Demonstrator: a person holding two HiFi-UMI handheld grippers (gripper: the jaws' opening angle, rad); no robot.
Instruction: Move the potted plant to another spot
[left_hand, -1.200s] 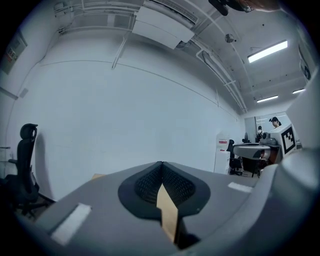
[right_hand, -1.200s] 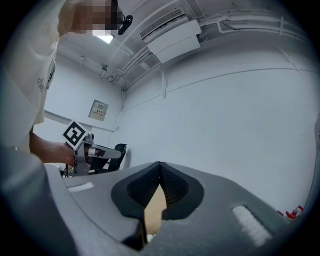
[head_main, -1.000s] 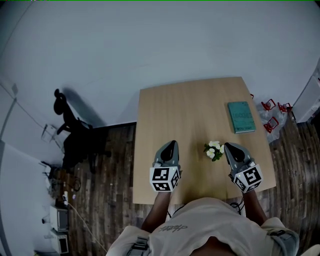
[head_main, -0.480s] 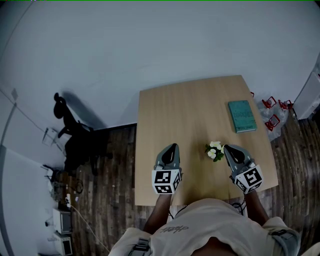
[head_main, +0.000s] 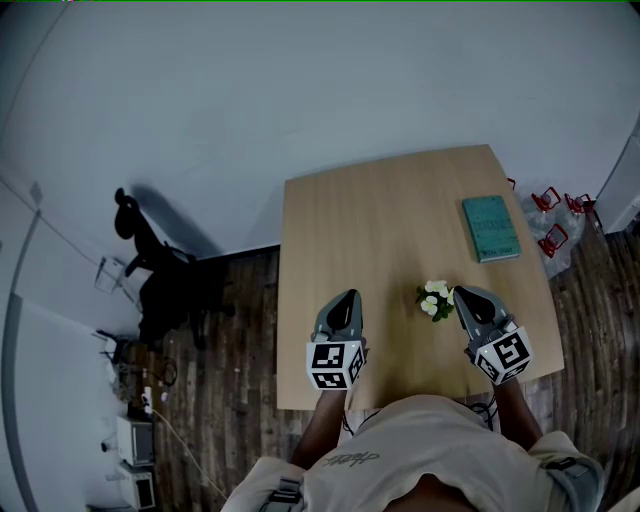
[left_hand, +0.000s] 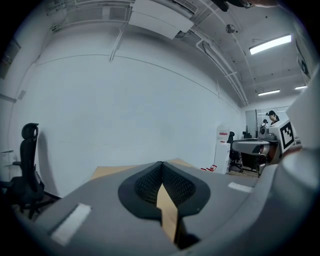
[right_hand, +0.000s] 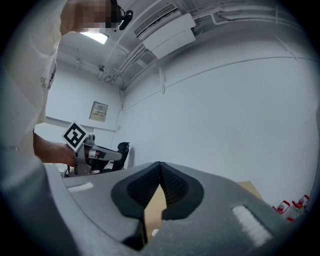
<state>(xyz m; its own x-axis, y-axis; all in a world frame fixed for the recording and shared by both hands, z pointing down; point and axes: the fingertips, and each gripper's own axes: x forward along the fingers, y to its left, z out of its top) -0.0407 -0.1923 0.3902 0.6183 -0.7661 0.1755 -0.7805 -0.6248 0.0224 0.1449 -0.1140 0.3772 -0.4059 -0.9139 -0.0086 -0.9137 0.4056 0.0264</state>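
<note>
Potted plant (head_main: 434, 299), teal book (head_main: 491, 228), title unreadable

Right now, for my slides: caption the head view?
Left gripper and right gripper flank a potted plant on the table.

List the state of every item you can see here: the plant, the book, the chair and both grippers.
Left gripper: jaws together, empty.
Right gripper: jaws together, empty.
Potted plant: standing on the table, ungripped, beside the right gripper.
Book: closed, flat on the table.
Office chair: upright, unoccupied.
</note>
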